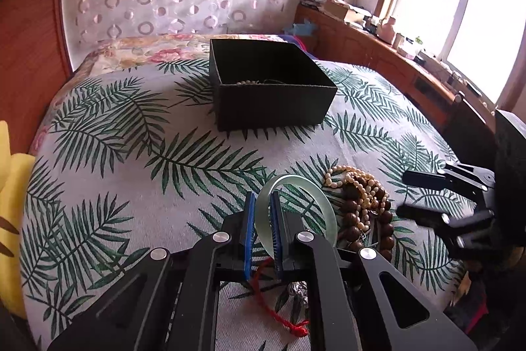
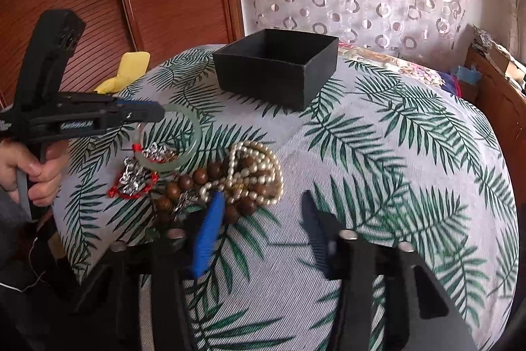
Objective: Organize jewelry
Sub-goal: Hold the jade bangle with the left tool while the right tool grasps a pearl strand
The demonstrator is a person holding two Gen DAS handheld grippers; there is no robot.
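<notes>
Red cord (image 1: 279, 311) and silver charms (image 2: 134, 175) lie under the left gripper (image 1: 262, 213), which pinches the pale green bangle (image 1: 296, 206) (one edge). Right gripper (image 2: 263, 213), spread and empty, hangs beside the bead pile (image 2: 243, 176); black box (image 1: 269, 87) stands well beyond.

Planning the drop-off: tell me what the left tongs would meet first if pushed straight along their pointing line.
Probably the leaf-print cover just past the jade bangle the left tongs grip; the black box lies further on, though depth is unclear.
</notes>
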